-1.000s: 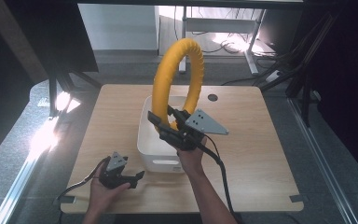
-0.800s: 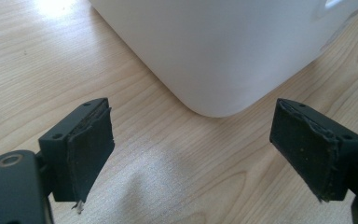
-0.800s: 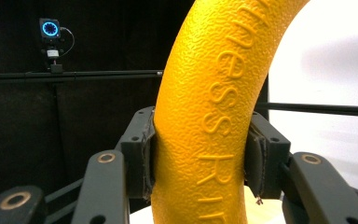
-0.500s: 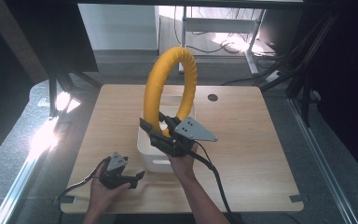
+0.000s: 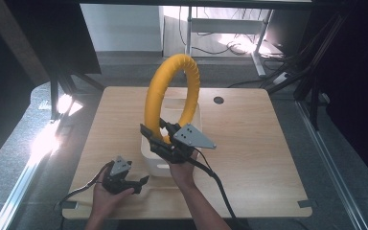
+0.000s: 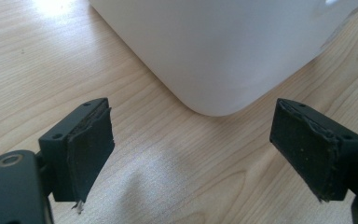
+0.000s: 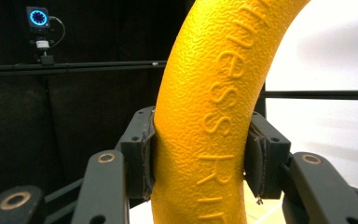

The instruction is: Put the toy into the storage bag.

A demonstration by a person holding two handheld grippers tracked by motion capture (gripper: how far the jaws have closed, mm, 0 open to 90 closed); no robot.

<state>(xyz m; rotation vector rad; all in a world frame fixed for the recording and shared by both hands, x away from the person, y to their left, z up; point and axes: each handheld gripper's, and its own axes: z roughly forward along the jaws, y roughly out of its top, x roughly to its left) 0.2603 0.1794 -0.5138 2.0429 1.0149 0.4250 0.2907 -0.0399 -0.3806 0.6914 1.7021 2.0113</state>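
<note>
While my right gripper clamps the lower arc of a yellow ring, I hold the ring upright above a white bin on a wooden table. From my right gripper's view, both pads press into the ring's pebbled foam, one on each side, with raised letters running up its face. Seen from the high view, the ring rises clear of the bin's rim, its top toward the table's far edge, and the grey plate on my right gripper tilts rightward. My right hand grips from below, a black cable trailing back toward the near edge.

My left gripper rests low at the near left of the table, just beside the bin's near corner. Its jaws stand wide apart with nothing between them, and in its own view the bin's rounded white corner sits just ahead of the pads, apart from them, on bare wood. My left hand wraps the gripper from behind.
</note>
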